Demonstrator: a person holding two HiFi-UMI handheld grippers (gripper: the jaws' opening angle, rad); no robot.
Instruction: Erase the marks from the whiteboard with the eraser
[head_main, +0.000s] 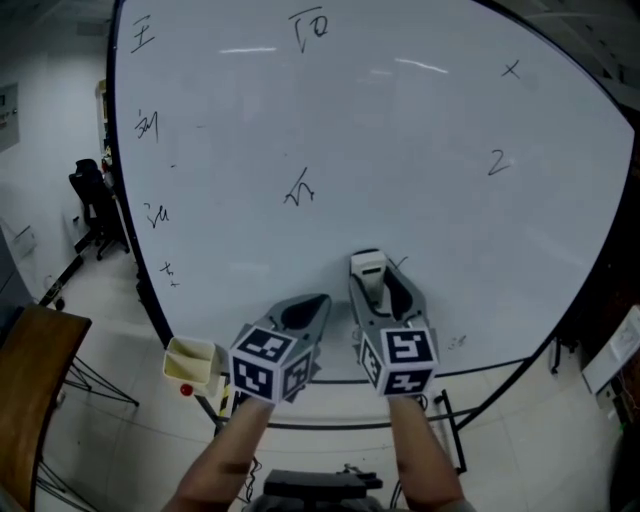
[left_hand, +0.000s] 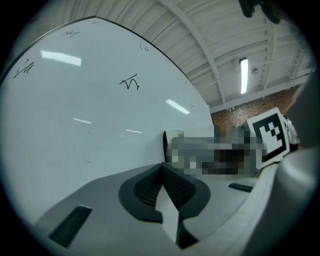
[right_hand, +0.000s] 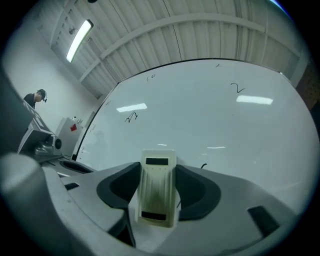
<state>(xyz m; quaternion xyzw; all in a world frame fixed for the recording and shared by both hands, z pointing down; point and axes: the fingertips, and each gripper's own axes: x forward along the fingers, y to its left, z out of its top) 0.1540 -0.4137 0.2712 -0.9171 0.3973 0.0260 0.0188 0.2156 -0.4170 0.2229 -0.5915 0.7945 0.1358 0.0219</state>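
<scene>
Glossy white and far from clean, the whiteboard (head_main: 400, 150) carries black scribbles across its whole width. At its left edge a column of marks (head_main: 147, 125), 4 in all, runs downward, and a small cream tray (head_main: 192, 360) sits at the lower corner beneath them. The left gripper (head_main: 310, 303) hangs just off the board's lower middle, its jaws pressed together on nothing. Above it is a lone central mark (head_main: 300, 187), with a top mark (head_main: 308, 30) near the upper edge.

Just to the right, the right gripper (head_main: 383, 290) is clamped on the cream eraser (right_hand: 159, 192), which lies lengthwise between the jaws. The eraser's far end is against the board or just off it; contact cannot be confirmed. A short black stroke (head_main: 400, 263) lies just beside the eraser on its right. Further right are a curl (head_main: 498, 162) shaped like a 2 and, above it, a small cross (head_main: 512, 68).

The step in hand looks like the 1st wipe, low on the board. Done well, it would put the eraser's pad flat on the surface rather than on 1 edge. The eraser would then slide right over the short stroke under even pressure, in overlapping passes so no grey smear is left. The grip appears central on the eraser, which should resist twisting. The idle left gripper is best kept out of the sweep.
</scene>
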